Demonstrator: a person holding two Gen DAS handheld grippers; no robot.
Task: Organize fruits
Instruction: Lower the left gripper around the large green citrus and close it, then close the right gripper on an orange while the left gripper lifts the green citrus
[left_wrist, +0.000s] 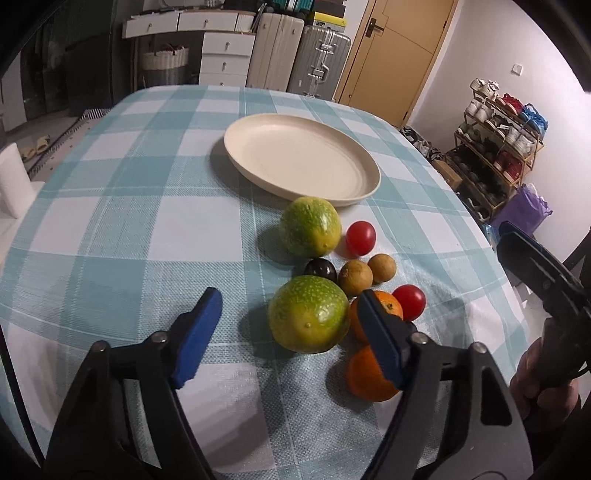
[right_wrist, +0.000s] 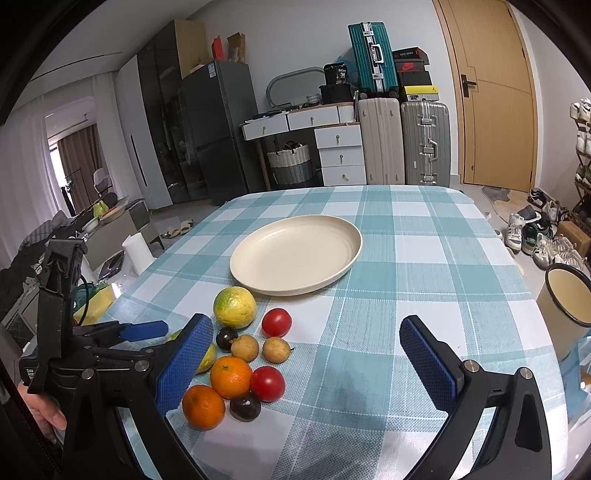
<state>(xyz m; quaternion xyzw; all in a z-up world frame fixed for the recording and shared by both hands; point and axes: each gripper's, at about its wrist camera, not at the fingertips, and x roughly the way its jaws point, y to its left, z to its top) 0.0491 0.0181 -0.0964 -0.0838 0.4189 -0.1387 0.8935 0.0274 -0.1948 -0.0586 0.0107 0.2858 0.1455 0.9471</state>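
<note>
A checked cloth (left_wrist: 122, 221) is covering the table, the cream plate (left_wrist: 299, 162) sitting bare beyond the clustered fruit. The left gripper (left_wrist: 291, 325) is standing spread around the near green fruit (left_wrist: 308, 319), pads not yet touching; next it needs to close squarely. The right gripper (right_wrist: 306, 354) is hanging spread, empty.

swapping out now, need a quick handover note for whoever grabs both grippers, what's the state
Left gripper: open, fingers either side of the near green-yellow round fruit, not yet pressing it.
Right gripper: open, holding nothing, over bare checked tablecloth right of the pile.
Cream round plate: holds nothing.
All fruit lies in a cluster on the cloth, on the near side of the plate: second green-yellow fruit, two oranges, two red tomatoes, brown and dark small fruits.
Done: nothing placed. Left: every piece, presumably onto the plate.
</note>
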